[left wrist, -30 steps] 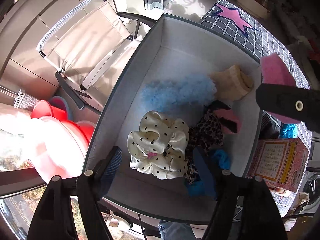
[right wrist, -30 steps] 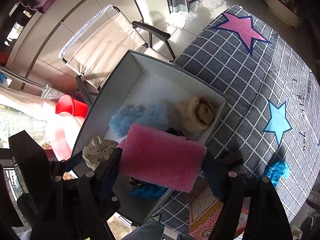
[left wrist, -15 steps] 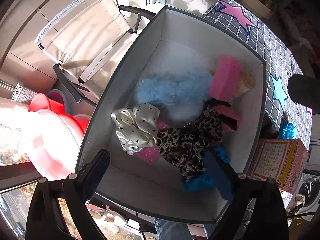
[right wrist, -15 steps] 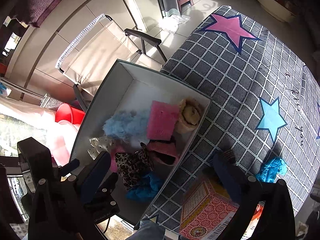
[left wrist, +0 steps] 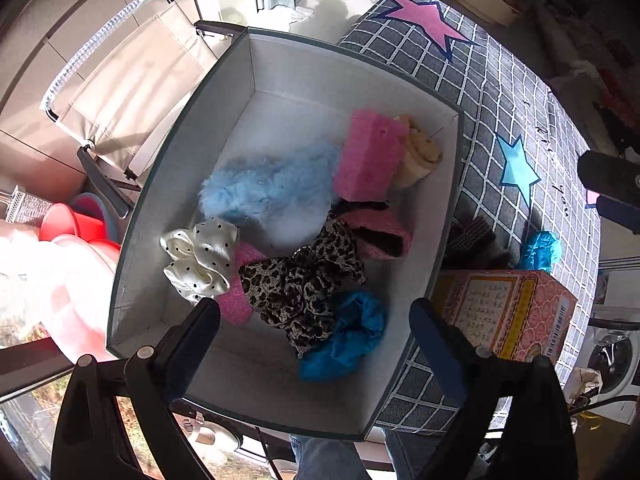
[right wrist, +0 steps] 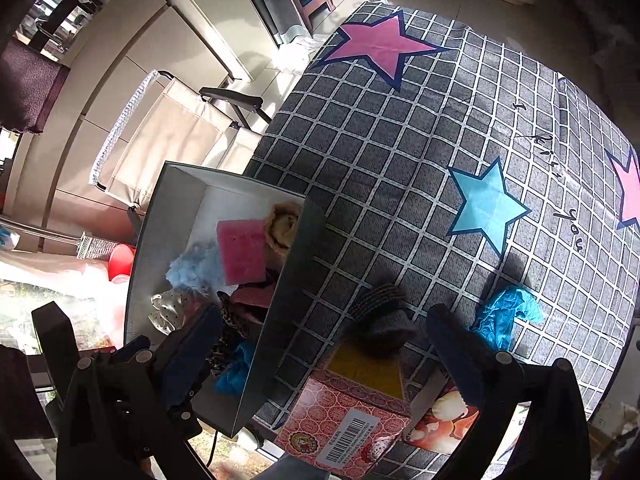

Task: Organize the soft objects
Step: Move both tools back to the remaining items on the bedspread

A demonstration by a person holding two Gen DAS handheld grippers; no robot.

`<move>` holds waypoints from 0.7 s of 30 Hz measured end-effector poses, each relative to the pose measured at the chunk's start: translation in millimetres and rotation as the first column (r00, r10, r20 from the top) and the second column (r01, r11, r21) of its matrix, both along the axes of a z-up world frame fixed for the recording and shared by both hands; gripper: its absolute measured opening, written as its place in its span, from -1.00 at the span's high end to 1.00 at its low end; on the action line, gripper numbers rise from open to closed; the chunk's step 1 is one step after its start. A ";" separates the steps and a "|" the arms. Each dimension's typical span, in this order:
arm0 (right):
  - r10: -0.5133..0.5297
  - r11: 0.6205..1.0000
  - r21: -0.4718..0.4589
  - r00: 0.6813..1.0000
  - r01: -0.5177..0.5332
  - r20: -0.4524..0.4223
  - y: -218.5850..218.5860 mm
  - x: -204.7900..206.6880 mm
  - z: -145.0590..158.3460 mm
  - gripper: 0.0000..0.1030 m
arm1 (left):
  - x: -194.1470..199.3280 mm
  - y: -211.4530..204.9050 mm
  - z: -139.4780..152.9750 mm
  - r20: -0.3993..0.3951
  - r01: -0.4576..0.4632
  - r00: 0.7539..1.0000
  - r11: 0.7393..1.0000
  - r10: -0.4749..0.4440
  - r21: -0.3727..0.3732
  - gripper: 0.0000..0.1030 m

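A grey storage box [left wrist: 288,40] [right wrist: 292,272] stands at the table's left edge. Inside lie a pink sponge [left wrist: 370,156] [right wrist: 242,250], a fluffy light-blue piece [left wrist: 272,192], a cream roll [left wrist: 420,152], a white polka-dot scrunchie [left wrist: 200,256], a leopard-print cloth [left wrist: 304,284], a blue scrunchie [left wrist: 348,340] and a pink knit piece [left wrist: 380,232]. My left gripper [left wrist: 316,328] hangs open above the box, holding nothing. My right gripper [right wrist: 320,336] is open and empty over the table beside the box. A dark knit piece [right wrist: 380,320] and a blue crumpled item [right wrist: 506,314] lie on the table.
A grey checked tablecloth with stars [right wrist: 440,140] covers the table. A pink printed carton [right wrist: 352,412] [left wrist: 504,312] sits at the near edge, next to the box. A beige folding chair [left wrist: 132,92] and red tubs [left wrist: 72,228] stand on the floor to the left.
The right gripper let go of the pink sponge, which now lies in the box, and swung right over the table. The left gripper dropped the polka-dot scrunchie into the box and opened wide.
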State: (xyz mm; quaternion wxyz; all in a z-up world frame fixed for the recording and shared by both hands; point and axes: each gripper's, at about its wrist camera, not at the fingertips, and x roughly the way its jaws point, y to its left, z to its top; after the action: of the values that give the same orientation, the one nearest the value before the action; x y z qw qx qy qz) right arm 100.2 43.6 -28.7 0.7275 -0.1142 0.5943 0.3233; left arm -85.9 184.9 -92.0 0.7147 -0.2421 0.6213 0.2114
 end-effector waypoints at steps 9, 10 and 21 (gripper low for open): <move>-0.199 0.980 -0.004 0.979 0.199 -0.044 -95.7 63.4 -17.0 -1.00 | 41.4 -36.4 29.9 0.040 0.058 0.998 0.998 -0.056 -0.038 -0.88; -0.224 0.974 -0.014 0.973 0.224 -0.050 -108.9 71.0 -22.3 -1.00 | 47.4 -40.8 33.8 0.043 0.068 0.997 0.997 -0.066 -0.041 -0.88; -0.333 0.940 -0.144 0.925 0.310 -0.183 -179.7 91.5 -117.0 -1.00 | 123.0 -87.5 42.7 -0.005 0.173 0.984 0.972 -0.176 -0.161 -0.88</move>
State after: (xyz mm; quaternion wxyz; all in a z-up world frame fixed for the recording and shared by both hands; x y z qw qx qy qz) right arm 191.7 -136.1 -145.7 0.6981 -0.0220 0.6938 0.1756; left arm 37.1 97.4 -49.3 0.7027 -0.2411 0.6620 0.0993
